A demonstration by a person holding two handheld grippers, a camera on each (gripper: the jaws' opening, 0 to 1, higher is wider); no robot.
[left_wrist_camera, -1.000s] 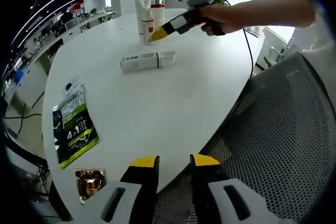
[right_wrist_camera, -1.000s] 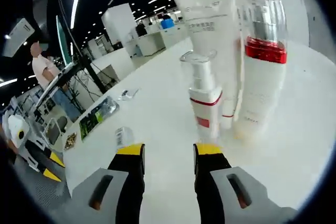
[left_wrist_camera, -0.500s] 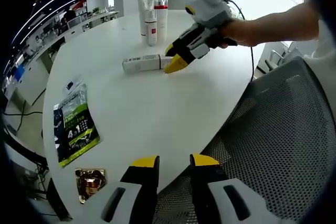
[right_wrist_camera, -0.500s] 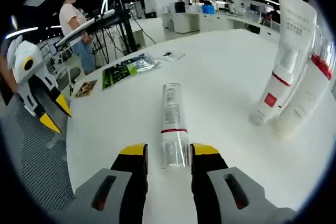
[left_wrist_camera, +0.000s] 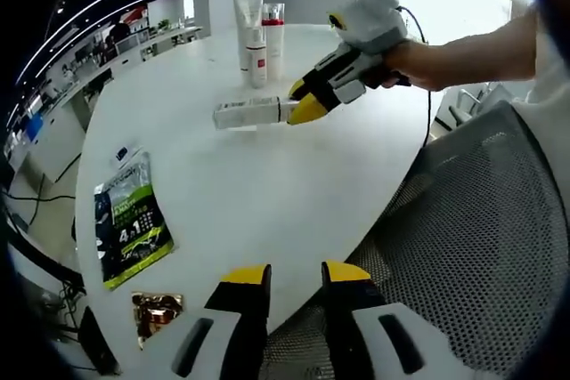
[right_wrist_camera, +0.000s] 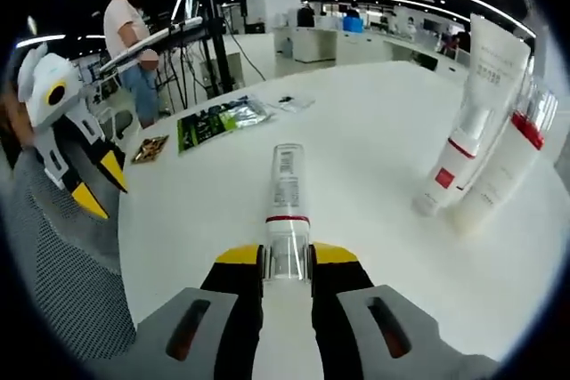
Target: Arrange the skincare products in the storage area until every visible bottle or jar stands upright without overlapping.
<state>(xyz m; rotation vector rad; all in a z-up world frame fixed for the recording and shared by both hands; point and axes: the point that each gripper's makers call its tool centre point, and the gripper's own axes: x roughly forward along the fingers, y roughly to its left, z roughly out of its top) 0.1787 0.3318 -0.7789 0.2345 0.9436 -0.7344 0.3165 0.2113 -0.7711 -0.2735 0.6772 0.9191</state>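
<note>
Your right gripper (right_wrist_camera: 287, 257) has its jaws pressed against the clear cap end of the lying bottle (right_wrist_camera: 286, 202), which stretches away toward 12 o'clock in the right gripper view, flat on the white table (right_wrist_camera: 356, 149). In the left gripper view the same gripper (left_wrist_camera: 307, 106) comes in from 1 o'clock, with your hand (left_wrist_camera: 411, 51) behind it, clamped on the bottle's (left_wrist_camera: 251, 114) near end.

Three products stand upright close together at 2 o'clock in the right gripper view: a small pump bottle (right_wrist_camera: 450, 169), a tall white tube (right_wrist_camera: 492, 68) behind it and a red-banded bottle (right_wrist_camera: 509, 162) just beside them. Bare tabletop lies between them and the lying bottle.

Your left gripper (left_wrist_camera: 295, 278) hangs at the table's near edge, jaws apart and holding nothing, over a mesh chair seat (left_wrist_camera: 463, 246). A green packet (left_wrist_camera: 131, 220) and a small brown packet (left_wrist_camera: 157, 311) lie near the table's edge at 9 and 7 o'clock in that view, well apart from the bottles.
</note>
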